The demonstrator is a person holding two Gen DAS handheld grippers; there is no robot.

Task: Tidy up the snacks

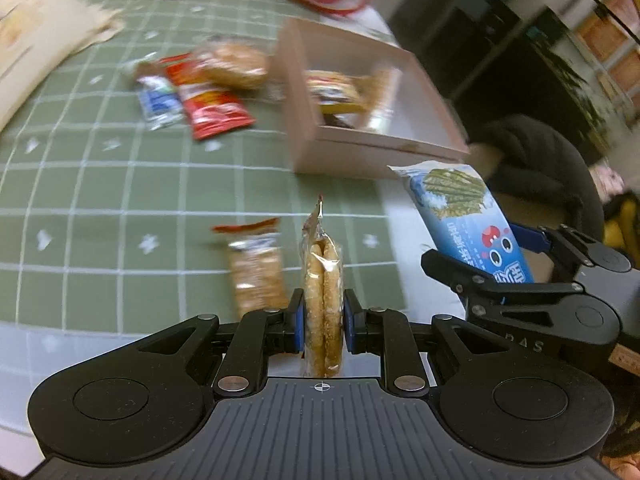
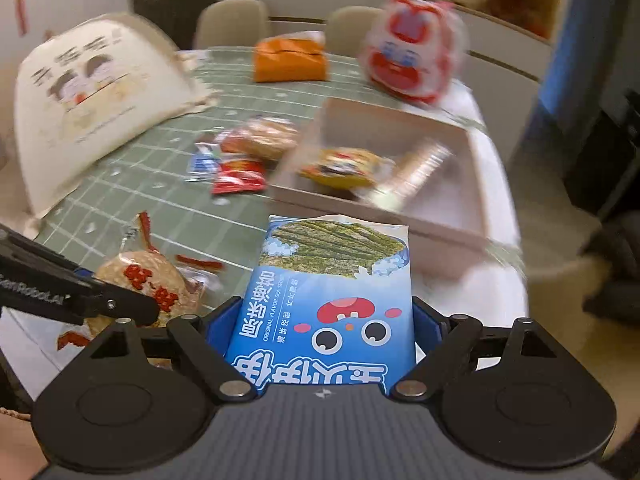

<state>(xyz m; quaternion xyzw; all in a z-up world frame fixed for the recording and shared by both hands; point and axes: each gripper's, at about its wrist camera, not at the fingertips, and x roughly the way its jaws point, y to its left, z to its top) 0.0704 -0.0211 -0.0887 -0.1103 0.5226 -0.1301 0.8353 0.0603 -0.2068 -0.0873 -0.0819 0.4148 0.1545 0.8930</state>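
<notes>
Jaws of left gripper (image 1: pixel 323 322) pinch rice cracker pack (image 1: pixel 322 300) edgewise; right gripper (image 2: pixel 322 328) clamps seaweed packet (image 2: pixel 328 300) across its width

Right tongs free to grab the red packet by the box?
Probably not: the right tongs are shut on the blue seaweed pack. The red packet lies unobstructed on the tablecloth.
</notes>
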